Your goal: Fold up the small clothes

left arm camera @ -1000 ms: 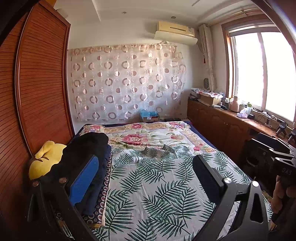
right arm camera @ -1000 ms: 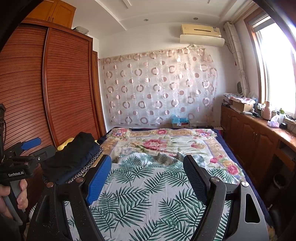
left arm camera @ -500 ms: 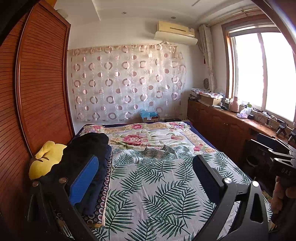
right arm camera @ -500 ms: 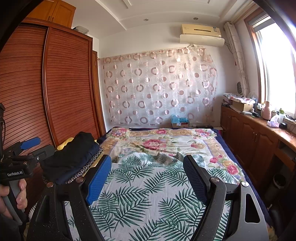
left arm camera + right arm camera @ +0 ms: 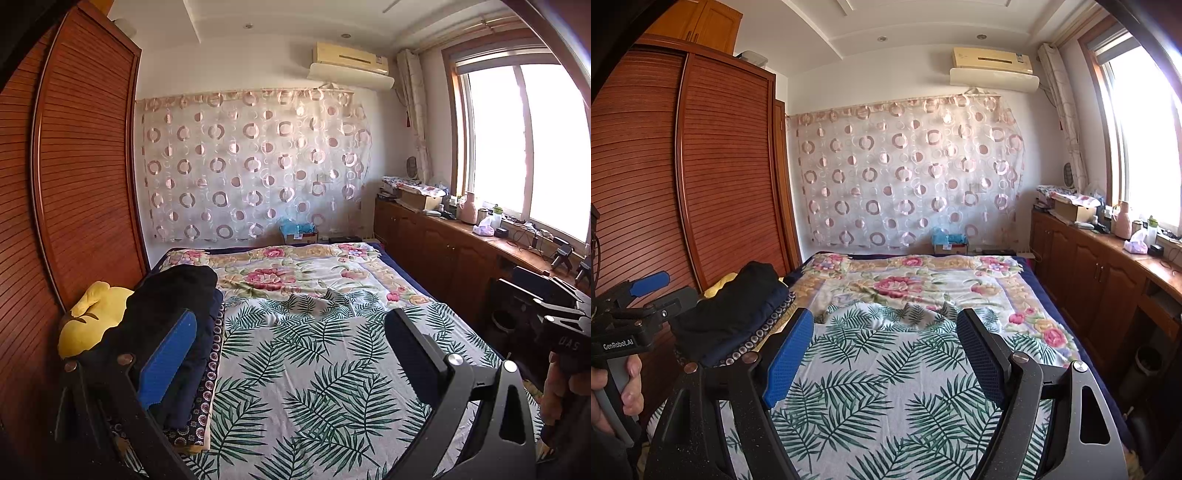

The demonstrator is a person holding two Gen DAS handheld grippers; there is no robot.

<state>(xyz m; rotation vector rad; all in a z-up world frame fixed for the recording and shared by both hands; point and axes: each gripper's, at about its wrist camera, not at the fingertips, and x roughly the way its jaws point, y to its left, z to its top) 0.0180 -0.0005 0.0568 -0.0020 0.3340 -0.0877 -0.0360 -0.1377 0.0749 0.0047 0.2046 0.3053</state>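
A pile of dark folded clothes (image 5: 173, 310) lies on the left side of the bed, on a patterned navy cloth (image 5: 208, 373); it also shows in the right wrist view (image 5: 738, 302). My left gripper (image 5: 291, 332) is open and empty, held above the leaf-print bedspread (image 5: 314, 369), with its left finger in front of the pile. My right gripper (image 5: 886, 332) is open and empty above the same bedspread (image 5: 886, 387). The left gripper also shows at the left edge of the right wrist view (image 5: 639, 306), held in a hand.
A yellow soft toy (image 5: 88, 321) lies left of the pile by the wooden wardrobe (image 5: 74, 184). A floral blanket (image 5: 295, 273) covers the far half of the bed. A wooden cabinet run (image 5: 443, 243) with clutter stands on the right under the window.
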